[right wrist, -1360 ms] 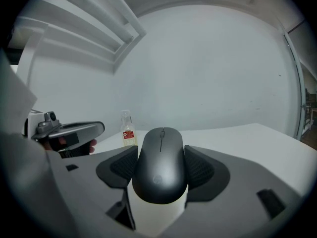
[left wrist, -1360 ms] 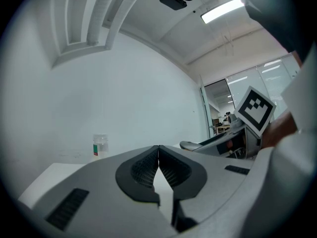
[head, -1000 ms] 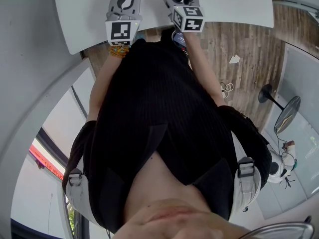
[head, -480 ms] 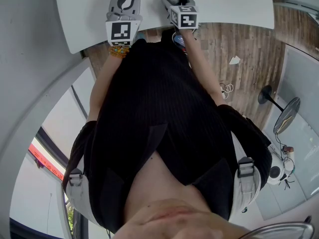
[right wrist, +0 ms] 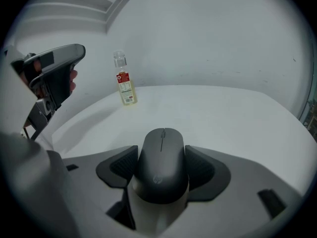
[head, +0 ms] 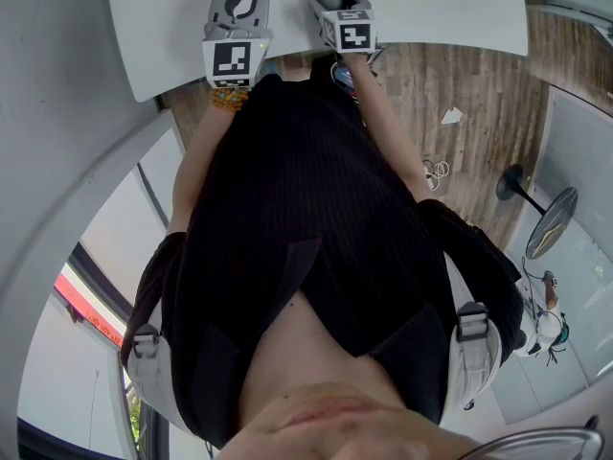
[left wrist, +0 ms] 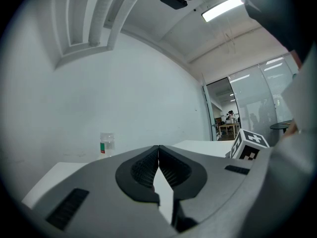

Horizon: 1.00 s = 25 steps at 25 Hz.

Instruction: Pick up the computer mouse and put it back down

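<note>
Left hand-held gripper (left wrist: pixel 158 157): jaws fully together, ribbed pads meeting at the tips, nothing held between them. Right hand-held gripper (right wrist: pixel 162 155): jaws closed against both sides of the computer mouse (right wrist: pixel 162 172), with the pads touching it. The left forearm (head: pixel 192 171) and right forearm (head: pixel 393 132) are bare, extended forward and roughly parallel, with the two grippers side by side and apart.

White table (right wrist: pixel 233 113) with a rounded corner, backed by a plain white wall (right wrist: pixel 208 38). Small clear bottle (right wrist: pixel 125 86), red-and-white label, yellowish liquid low inside, upright near the table's far left edge. Beside the table, wood-plank floor (head: pixel 479 94): scrap of white paper (head: pixel 450 114), loose white cable (head: pixel 438 171) near it, black round-based stand (head: pixel 514 182) further right. Lit ceiling strip (left wrist: pixel 223 7) overhead; glass partition (left wrist: pixel 257 103) beyond.
</note>
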Motion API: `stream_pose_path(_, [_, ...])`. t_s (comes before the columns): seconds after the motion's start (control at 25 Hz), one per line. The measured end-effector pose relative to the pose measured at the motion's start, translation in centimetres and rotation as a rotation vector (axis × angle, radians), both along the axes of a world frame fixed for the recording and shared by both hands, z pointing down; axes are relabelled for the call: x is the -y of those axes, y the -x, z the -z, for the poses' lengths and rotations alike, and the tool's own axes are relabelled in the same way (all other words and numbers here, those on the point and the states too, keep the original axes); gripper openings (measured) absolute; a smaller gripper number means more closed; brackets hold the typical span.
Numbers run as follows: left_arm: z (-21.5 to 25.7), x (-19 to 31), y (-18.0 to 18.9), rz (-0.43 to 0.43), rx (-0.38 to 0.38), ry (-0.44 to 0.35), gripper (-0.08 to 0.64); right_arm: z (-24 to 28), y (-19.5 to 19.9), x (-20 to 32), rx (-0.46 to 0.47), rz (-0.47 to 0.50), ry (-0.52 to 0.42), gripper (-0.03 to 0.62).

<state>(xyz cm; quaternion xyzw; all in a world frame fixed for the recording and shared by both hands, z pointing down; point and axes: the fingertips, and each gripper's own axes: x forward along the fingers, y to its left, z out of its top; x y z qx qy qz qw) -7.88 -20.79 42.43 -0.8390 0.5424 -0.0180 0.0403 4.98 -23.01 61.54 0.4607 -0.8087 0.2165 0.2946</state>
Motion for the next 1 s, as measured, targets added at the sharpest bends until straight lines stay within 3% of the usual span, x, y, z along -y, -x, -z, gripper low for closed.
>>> stream_pose_path(0.36, [-0.2,0.2,-0.2,-0.004,-0.013,0.006,0.014,-0.4,0.4,0.0,-0.029,0.05,0.011,0.282])
stream_pose_path(0.56, [-0.3,0.3,-0.5,-0.017,-0.017,0.01,0.014,0.3,0.6,-0.1,0.058,0.073,0.002,0.282])
stream_pose_path(1.0, [-0.4,0.2,-1.3,-0.043,-0.018,0.011,0.014,4.5,0.9,-0.1,0.121,0.112,-0.18,0.282])
